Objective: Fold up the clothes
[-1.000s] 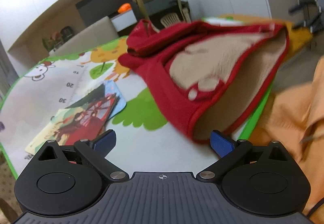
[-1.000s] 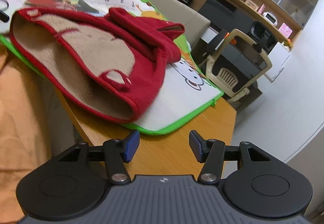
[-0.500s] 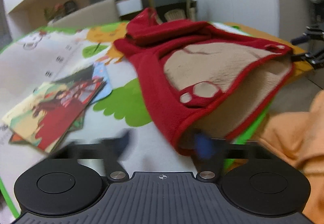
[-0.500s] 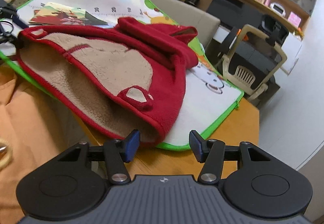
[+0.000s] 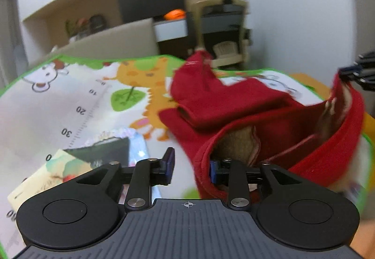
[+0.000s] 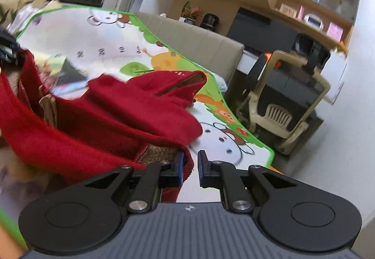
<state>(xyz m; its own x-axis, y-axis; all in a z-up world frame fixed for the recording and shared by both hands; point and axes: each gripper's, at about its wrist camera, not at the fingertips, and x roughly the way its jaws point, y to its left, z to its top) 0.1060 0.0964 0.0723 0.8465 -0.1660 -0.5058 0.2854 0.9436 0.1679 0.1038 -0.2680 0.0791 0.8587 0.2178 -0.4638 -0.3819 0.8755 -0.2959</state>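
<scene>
Red fleece garment (image 5: 236, 104) with tan lining, lying on a cartoon-print mat (image 5: 70, 99) that covers the tabletop (image 6: 276, 168). The left hand-held gripper (image 5: 191, 164) stands part open, its hem edge between the fingers, one pad hidden inside the fabric. The right hand-held gripper (image 6: 189, 166) is narrowly open astride the opposite hem. Picture books (image 5: 70, 165) lie partly behind the left gripper. The garment's far edge is motion-blurred.

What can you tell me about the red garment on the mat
The red garment is a small fleece piece with tan fuzzy lining and a red hem. It lies crumpled on the cartoon play mat, near hem lifted. The left gripper and right gripper each straddle that hem, not fully shut.
</scene>
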